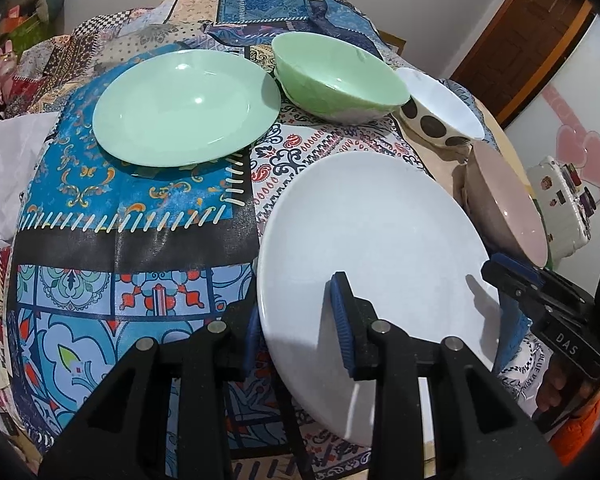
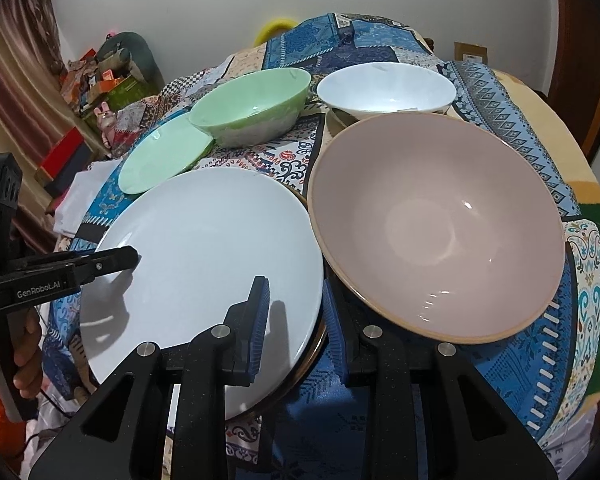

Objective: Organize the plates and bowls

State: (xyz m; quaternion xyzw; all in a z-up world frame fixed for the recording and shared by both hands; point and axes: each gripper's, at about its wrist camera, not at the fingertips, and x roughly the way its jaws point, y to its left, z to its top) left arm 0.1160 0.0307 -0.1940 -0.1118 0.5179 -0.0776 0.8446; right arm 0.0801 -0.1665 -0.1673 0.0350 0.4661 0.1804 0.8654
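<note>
A white plate point(image 1: 376, 236) lies on the patterned tablecloth, also in the right wrist view point(image 2: 204, 240). My left gripper point(image 1: 298, 328) straddles its near left rim, jaws open, one finger above and one outside the rim. My right gripper point(image 2: 296, 324) straddles the plate's right rim, jaws open; it shows at the plate's right edge in the left wrist view point(image 1: 512, 300). A green plate point(image 1: 184, 108), a green bowl point(image 1: 340, 76), a white dotted bowl point(image 1: 440, 108) and a large pink bowl point(image 2: 436, 224) stand beyond.
The round table's tablecloth point(image 1: 120, 248) drops off at the edges. A white cloth point(image 1: 8, 184) lies at the left. A white box point(image 1: 560, 204) stands off the table to the right. Clutter point(image 2: 108, 80) sits along the far left wall.
</note>
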